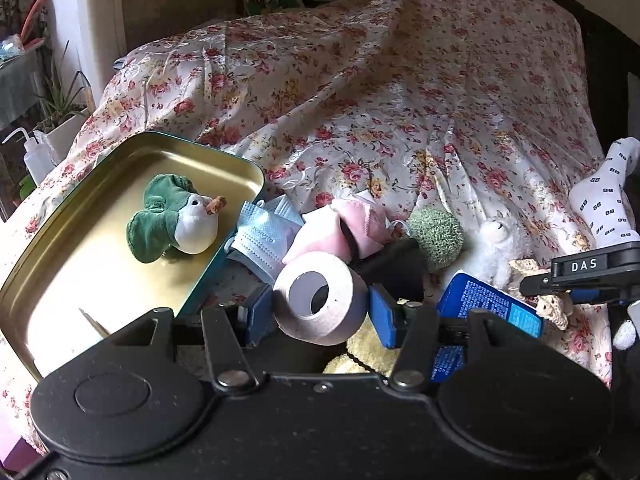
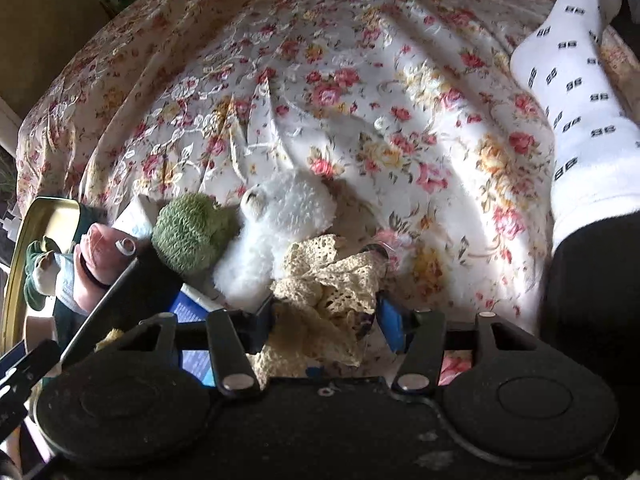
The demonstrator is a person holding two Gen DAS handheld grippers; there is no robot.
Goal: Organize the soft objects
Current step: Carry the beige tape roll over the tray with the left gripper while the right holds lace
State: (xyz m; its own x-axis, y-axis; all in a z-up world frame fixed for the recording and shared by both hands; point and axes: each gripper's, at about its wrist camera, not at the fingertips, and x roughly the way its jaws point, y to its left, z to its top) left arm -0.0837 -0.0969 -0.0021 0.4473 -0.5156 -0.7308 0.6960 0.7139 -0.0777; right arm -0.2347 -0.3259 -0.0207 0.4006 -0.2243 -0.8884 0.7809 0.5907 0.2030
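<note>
Pink cylindrical tissue roll (image 1: pixel 320 298) sits pinched in the left hand-held gripper (image 1: pixel 318 312); the right hand-held gripper (image 2: pixel 326 320) straddles crumpled cream lace (image 2: pixel 324 280).

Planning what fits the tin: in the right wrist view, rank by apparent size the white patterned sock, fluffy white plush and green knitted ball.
1. White patterned sock
2. Fluffy white plush
3. Green knitted ball

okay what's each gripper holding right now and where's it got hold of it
The left gripper clamps the pink tissue roll across its curved sides. The right gripper straddles the cream lace cloth; a firm grip cannot be told.
</note>
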